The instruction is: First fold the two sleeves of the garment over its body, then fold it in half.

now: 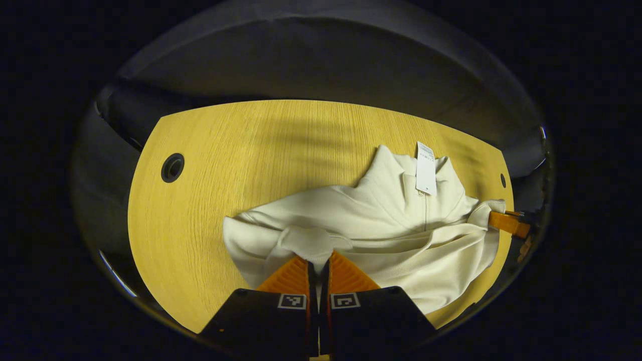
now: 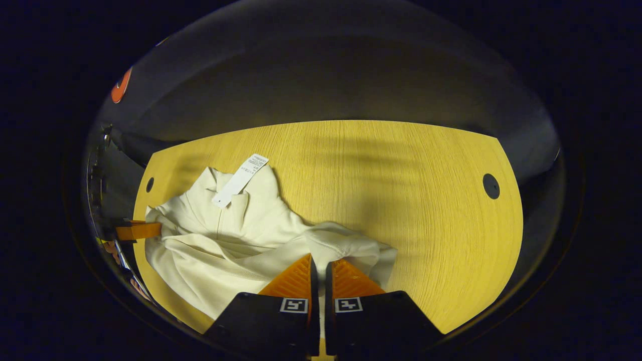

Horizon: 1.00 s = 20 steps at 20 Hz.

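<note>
While both sleeve ends are pinched, the garment (image 1: 396, 225) lies rumpled on the desk (image 1: 200, 200): cream knit, collar up toward the far edge, short zip placket below it, white hang tag (image 1: 426, 168) lying over the collar. Body is creased in long diagonal folds, not flat.

Left gripper view: left gripper (image 1: 319, 263) has its jaws drawn nearly together on a bunched cuff (image 1: 311, 240), cloth puffed up right at the tips. Garment sits right of centre here, its right side close to the desk's edge; the hem side hangs near the front edge.

Right gripper view: right gripper (image 2: 319, 263) also has jaws nearly together, clamping the other sleeve end (image 2: 346, 245). Same gripper shows in the left gripper view at the far right, at the garment's side. In the right gripper view the left one shows at the far left, finger (image 2: 138, 230) touching the fabric.

Desk is light wood grain with a curved far edge and a round cable hole (image 1: 172, 167) near one far corner, another (image 2: 491, 186) near the other. Bare wood beyond the collar and to each outer side of the garment. Dark booth wall behind the desk.
</note>
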Motion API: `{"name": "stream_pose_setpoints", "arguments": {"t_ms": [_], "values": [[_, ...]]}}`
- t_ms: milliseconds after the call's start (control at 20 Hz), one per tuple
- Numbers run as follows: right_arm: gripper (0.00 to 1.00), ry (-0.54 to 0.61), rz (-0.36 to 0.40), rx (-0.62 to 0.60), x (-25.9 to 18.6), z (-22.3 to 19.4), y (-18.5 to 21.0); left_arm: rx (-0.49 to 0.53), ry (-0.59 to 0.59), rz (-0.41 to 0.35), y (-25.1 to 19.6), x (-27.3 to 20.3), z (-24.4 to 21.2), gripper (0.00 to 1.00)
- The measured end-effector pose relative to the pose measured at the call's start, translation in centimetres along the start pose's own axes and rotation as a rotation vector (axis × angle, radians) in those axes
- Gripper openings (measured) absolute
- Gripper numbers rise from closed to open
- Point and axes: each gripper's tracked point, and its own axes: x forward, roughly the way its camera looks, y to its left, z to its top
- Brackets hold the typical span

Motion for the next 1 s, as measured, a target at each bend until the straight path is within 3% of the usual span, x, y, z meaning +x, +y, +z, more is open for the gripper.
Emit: {"name": "stream_pose_setpoints", "arguments": {"t_ms": [350,550,650,700,750,800,850,950,1000], "values": [[0.05,-0.003,0.016,0.070,0.2,0.1,0.1,-0.020,-0.003,-0.006,-0.2,-0.2,-0.4,0.08],[0.05,-0.023,0.012,0.064,-0.6,0.5,0.1,-0.012,-0.016,-0.029,-0.7,-0.9,-0.1,0.20],[0.05,-0.048,0.020,0.080,-0.9,1.0,0.3,-0.017,-0.025,-0.024,-0.8,-0.8,-0.3,0.30],[0.05,-0.063,0.017,0.080,-1.2,1.2,0.1,-0.020,-0.032,-0.024,-0.9,-1.4,-0.1,0.51],[0.05,-0.078,0.017,0.078,-1.4,1.3,0.1,-0.025,-0.041,-0.017,-0.9,-1.5,0.0,0.62],[0.07,-0.089,0.016,0.075,-1.7,1.5,0.0,-0.028,-0.047,-0.006,-0.8,-1.7,0.0,0.83],[0.08,-0.097,0.014,0.071,-2.0,1.7,0.1,-0.032,-0.055,0.000,-0.8,-1.8,0.1,0.80],[0.08,-0.121,0.018,0.074,-2.4,2.0,0.4,-0.038,-0.084,-0.021,-1.3,-2.2,0.5,0.86],[0.14,-0.138,0.012,0.084,-2.7,2.1,0.3,-0.048,-0.092,-0.018,-1.3,-2.3,0.4,0.87]]}}
